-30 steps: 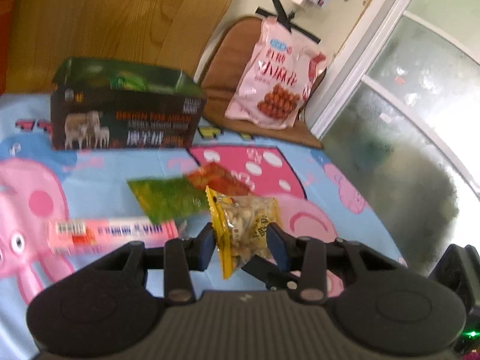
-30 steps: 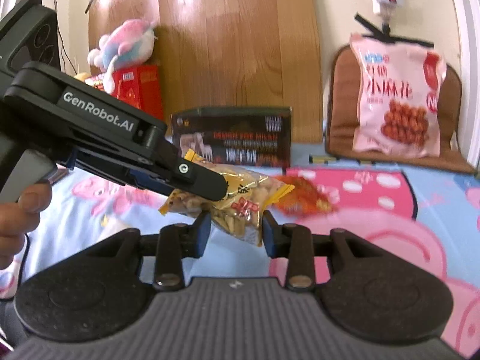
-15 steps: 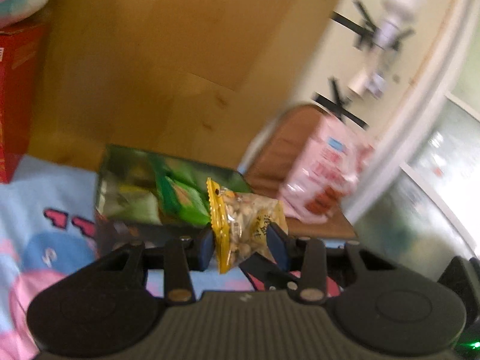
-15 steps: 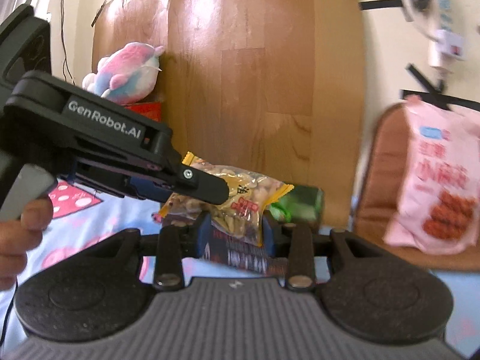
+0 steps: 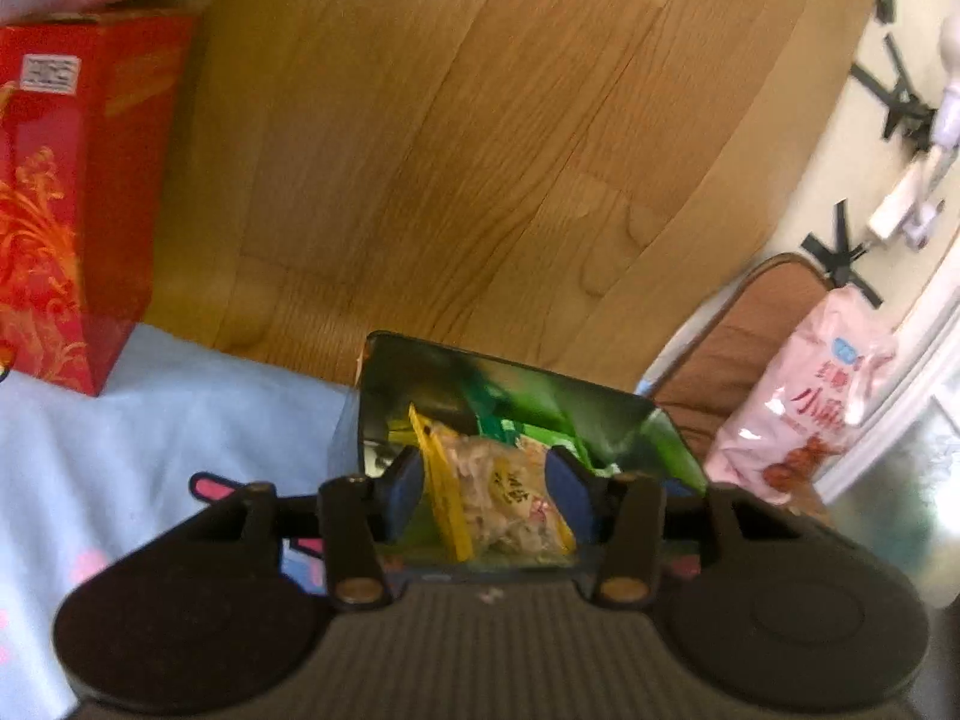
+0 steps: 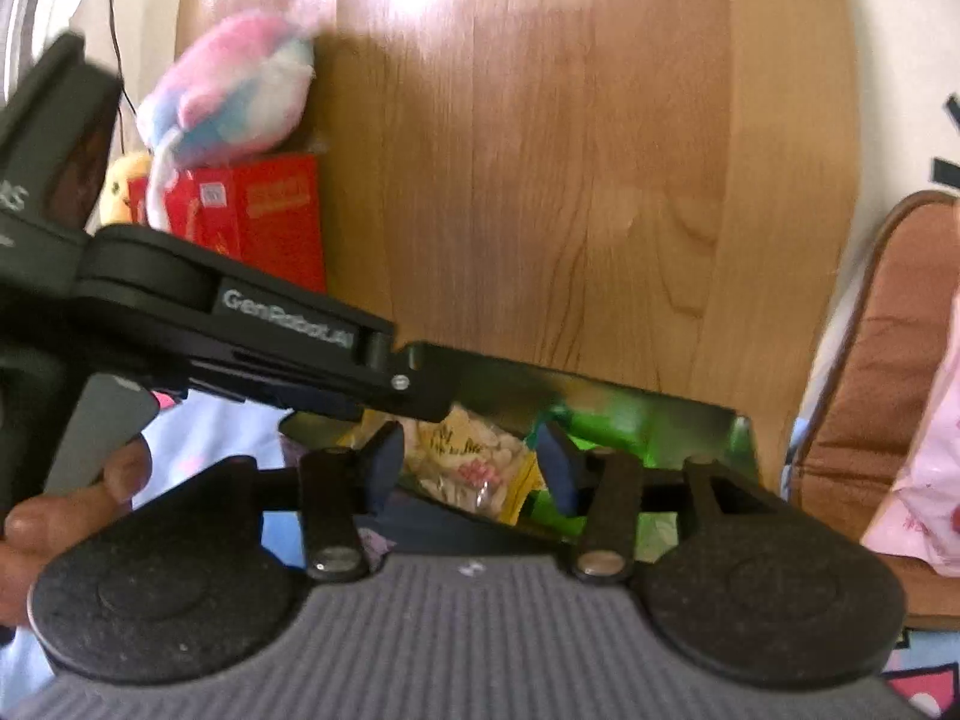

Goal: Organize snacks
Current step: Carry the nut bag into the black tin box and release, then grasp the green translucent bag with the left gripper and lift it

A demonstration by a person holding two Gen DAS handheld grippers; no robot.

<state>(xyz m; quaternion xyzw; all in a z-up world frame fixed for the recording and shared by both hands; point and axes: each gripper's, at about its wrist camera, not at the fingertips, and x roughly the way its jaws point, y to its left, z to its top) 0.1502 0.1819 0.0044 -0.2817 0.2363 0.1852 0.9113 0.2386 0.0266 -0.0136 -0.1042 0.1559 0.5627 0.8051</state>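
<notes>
A yellow-edged clear packet of nuts (image 5: 498,492) sits between the blue pads of my left gripper (image 5: 489,489), held over the open dark box (image 5: 624,414) that holds green snack packets. The pads stand wider than before, and I cannot tell whether they still press the packet. In the right wrist view the same packet (image 6: 468,462) lies between the pads of my right gripper (image 6: 465,462), just above the box (image 6: 678,420). The left gripper's body (image 6: 270,330) crosses that view from the left.
A red carton (image 5: 66,180) stands at the left by the wooden board (image 5: 480,150). A pink snack bag (image 5: 810,396) leans on a brown cushion (image 6: 882,372) at the right. A plush toy (image 6: 228,90) sits on the red carton.
Both grippers carried the nut packet up and forward from above the mat to over the open box. The pads of both grippers now stand wider apart around the packet.
</notes>
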